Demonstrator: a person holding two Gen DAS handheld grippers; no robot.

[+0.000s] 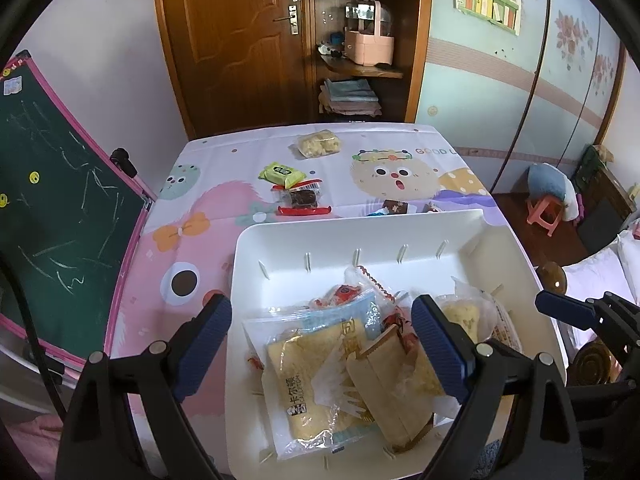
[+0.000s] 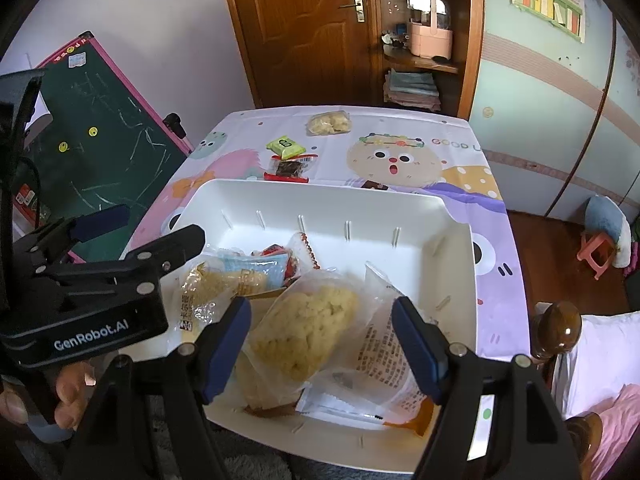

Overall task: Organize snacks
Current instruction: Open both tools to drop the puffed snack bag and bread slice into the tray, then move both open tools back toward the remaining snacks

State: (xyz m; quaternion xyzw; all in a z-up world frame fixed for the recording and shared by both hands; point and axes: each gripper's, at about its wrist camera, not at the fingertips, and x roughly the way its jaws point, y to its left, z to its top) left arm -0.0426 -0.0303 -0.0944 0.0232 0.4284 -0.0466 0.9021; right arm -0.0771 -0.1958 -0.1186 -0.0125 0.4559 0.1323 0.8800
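Observation:
A white bin [image 1: 360,226] [image 2: 320,194] stands at the table's near edge and holds several snack packets, among them a flat bread packet [image 1: 308,384] and a clear bag with a yellow cake [image 2: 308,328]. My left gripper [image 1: 320,344] is open over the bin's near left part, empty. My right gripper [image 2: 322,348] is open around the yellow cake bag, not closed on it. On the table beyond the bin lie a green packet [image 1: 282,174] [image 2: 286,146], a dark red-edged packet [image 1: 304,198] [image 2: 290,168] and a clear bag of yellow pieces [image 1: 318,144] [image 2: 329,123].
A dark packet [image 1: 394,206] lies just behind the bin's far rim. A green chalkboard [image 1: 60,216] leans at the table's left. A wooden door and shelves [image 1: 360,40] stand behind the table. A bedpost [image 2: 558,326] and a pink stool [image 2: 598,254] are on the right.

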